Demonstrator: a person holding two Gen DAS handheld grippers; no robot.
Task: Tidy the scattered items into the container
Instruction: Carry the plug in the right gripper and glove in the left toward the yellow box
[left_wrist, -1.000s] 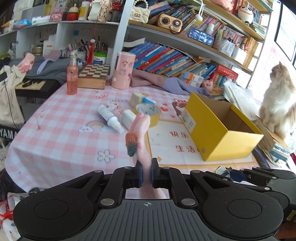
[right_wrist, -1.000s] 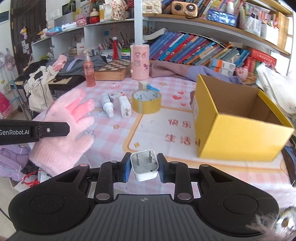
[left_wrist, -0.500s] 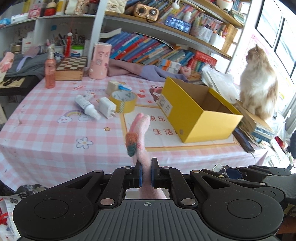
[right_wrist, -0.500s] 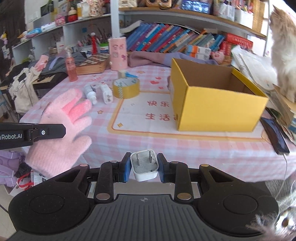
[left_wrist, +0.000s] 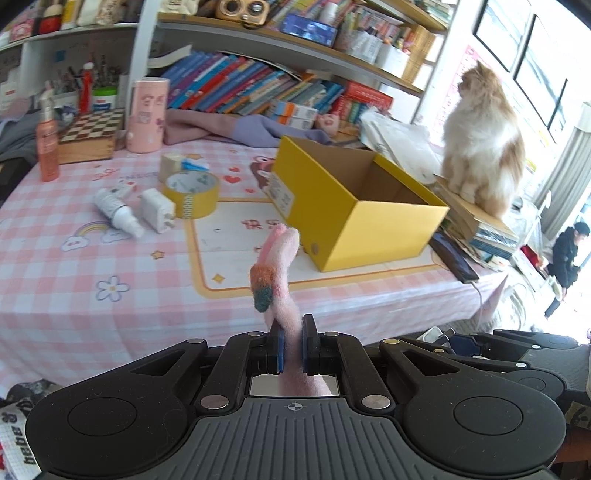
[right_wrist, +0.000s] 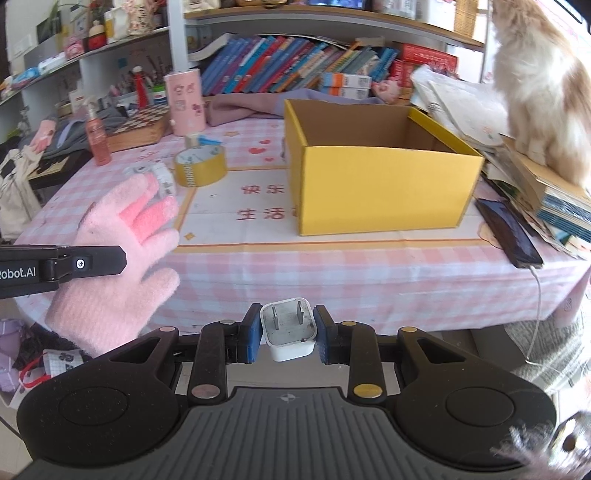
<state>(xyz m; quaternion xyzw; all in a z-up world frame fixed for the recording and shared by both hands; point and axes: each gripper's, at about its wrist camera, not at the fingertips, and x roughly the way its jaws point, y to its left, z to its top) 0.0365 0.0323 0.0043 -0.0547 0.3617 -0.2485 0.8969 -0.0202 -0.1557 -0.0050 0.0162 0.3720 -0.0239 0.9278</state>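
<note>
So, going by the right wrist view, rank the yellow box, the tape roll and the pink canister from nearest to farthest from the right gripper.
1. Yellow box: ahead and slightly right of the right gripper, which holds a white charger.
2. Tape roll: farther back, to the left.
3. Pink canister: farthest, at the table's back edge on the left.

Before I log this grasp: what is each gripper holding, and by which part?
Left gripper: fuzzy pink knit glove, pinched at its edge. Right gripper: small white plastic charger plug, clamped by its two sides, prongs facing up.

yellow box (right_wrist: 380, 184) nearer, more centred
</note>
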